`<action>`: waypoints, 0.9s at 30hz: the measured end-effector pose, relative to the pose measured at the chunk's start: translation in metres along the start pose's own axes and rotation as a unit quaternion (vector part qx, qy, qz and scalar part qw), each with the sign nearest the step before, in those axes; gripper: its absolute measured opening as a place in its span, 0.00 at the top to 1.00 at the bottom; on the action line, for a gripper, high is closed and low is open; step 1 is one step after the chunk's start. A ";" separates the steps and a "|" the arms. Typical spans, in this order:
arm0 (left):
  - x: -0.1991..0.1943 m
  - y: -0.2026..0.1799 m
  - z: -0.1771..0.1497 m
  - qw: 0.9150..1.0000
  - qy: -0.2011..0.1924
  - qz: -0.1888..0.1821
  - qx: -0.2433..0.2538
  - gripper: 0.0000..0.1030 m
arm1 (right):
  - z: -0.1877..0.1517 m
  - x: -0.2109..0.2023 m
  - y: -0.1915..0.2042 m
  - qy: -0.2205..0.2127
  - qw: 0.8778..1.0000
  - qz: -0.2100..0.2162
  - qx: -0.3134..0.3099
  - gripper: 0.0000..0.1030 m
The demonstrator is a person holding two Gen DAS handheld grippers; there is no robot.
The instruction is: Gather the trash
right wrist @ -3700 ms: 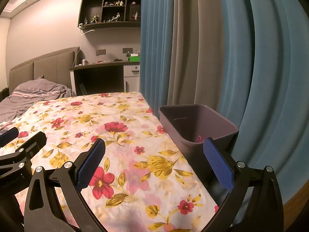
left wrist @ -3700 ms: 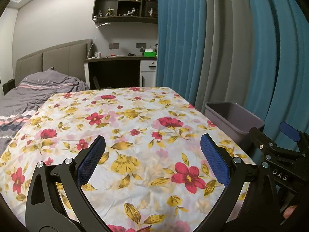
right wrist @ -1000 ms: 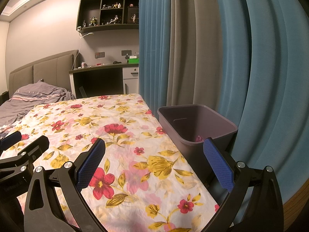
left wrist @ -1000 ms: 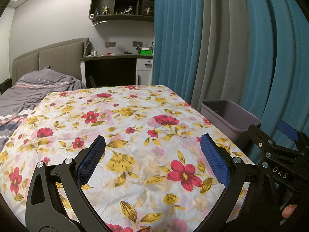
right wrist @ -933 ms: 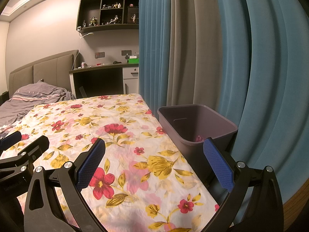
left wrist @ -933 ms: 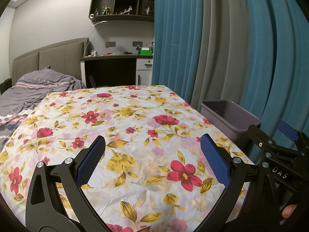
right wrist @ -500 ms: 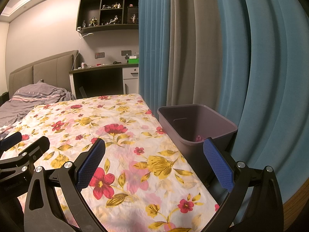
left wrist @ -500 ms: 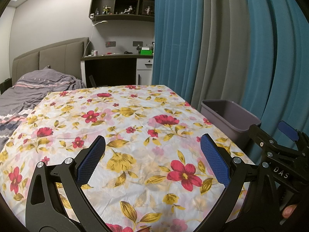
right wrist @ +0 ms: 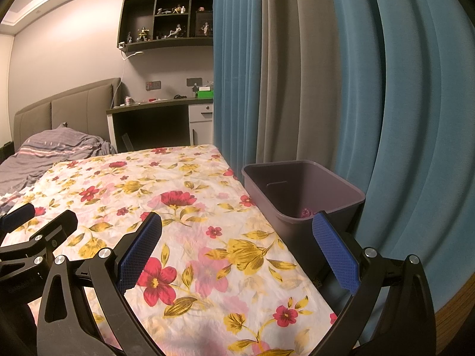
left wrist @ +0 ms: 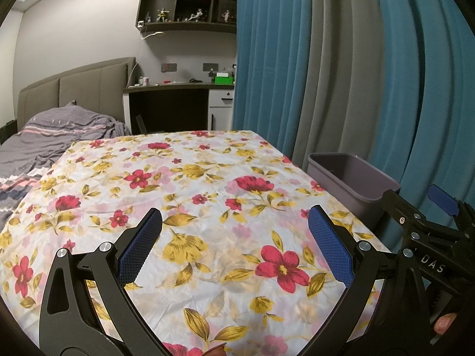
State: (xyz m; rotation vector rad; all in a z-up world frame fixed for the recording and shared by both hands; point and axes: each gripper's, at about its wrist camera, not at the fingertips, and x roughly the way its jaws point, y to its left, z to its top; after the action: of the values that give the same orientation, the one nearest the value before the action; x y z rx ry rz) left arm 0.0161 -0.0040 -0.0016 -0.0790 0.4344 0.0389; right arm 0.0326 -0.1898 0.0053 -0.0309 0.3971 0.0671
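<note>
Here, the purple bin (right wrist: 302, 191) stands off the right edge of the flower-print worktop (right wrist: 190, 207), its near wall touching the cloth's edge and its far side close against the curtains. Down inside it, near the front wall, a small pink crumpled bit (right wrist: 307, 213) shows; what it is I cannot tell, and the rest of the bin's floor is hidden from here.

The right claw (right wrist: 237, 250) hangs low over the near corner of the worktop beside the bin, its blue pads spread wide apart and holding nothing; its right pad sits in front of the bin's near corner. The left claw (left wrist: 234, 243) is further from the bin, over the middle of the near end of the cloth, its pads likewise wide apart with only printed flowers between them. From the left view a fingertip (left wrist: 444, 323) of the person shows under the right claw's frame.

The cloth lies flat with light creases and carries nothing loose that I can see. Beyond the bin hang teal and grey curtains (right wrist: 326, 74). Past the far end of the worktop there is a bed (left wrist: 44, 142) with a grey striped cover and padded headboard, then a dark desk (right wrist: 154, 118) with a green box, and wall shelves (right wrist: 166, 20) of small figures.
</note>
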 end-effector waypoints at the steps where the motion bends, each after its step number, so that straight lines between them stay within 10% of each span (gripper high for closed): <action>1: 0.000 -0.001 0.000 1.000 0.000 0.000 0.000 0.06 | 0.000 0.000 0.000 0.000 1.000 0.000 0.000 0.05; 19: -0.003 0.000 0.002 1.000 -0.004 -0.013 0.006 0.06 | 0.000 0.000 0.000 0.000 1.000 0.001 0.000 0.05; 27: -0.003 0.002 0.001 1.000 -0.002 -0.014 0.007 0.23 | 0.000 0.001 0.000 0.000 1.000 0.002 0.000 0.05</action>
State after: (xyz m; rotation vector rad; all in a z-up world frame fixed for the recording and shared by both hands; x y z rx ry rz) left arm 0.0143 -0.0023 0.0006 -0.0708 0.4295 0.0081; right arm 0.0332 -0.1900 0.0047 -0.0298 0.3980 0.0707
